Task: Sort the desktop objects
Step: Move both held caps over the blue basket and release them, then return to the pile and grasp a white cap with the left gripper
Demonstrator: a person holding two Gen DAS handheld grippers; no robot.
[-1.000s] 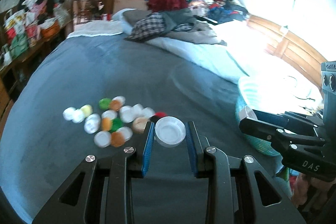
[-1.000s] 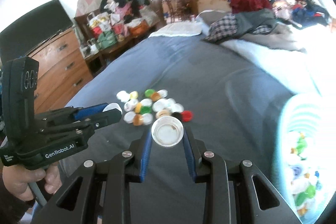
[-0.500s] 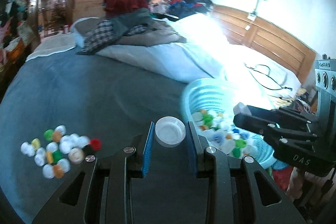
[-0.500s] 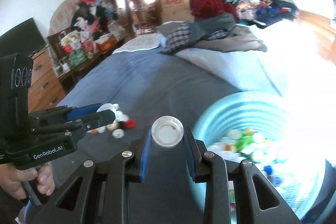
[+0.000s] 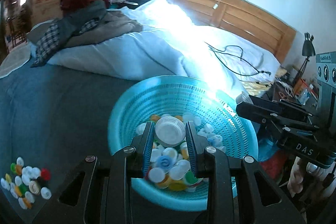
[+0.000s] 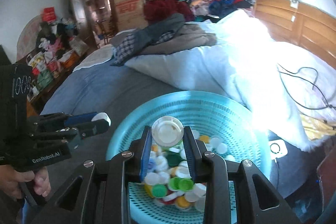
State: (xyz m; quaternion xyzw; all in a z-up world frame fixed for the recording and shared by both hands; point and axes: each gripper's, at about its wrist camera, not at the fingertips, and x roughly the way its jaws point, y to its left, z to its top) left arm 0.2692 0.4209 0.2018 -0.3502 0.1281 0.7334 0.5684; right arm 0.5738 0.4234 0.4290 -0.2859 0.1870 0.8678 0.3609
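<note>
Left wrist view: left gripper [image 5: 169,132] clamps a white cap [image 5: 169,133] at frame centre, over the blue basket [image 5: 126,110] of mixed caps; loose caps [image 5: 25,180] lie lower left. Right wrist view: right gripper [image 6: 167,134] pinches a clear cap [image 6: 167,133] over same basket.

Turquoise basket [image 5: 130,106] holds white, green, yellow caps [image 6: 172,180].

White letters "DAS" stand on the black right tool [image 5: 241,101]; "GenRobot.AI" stands on the black left tool [image 6: 103,119].
</note>
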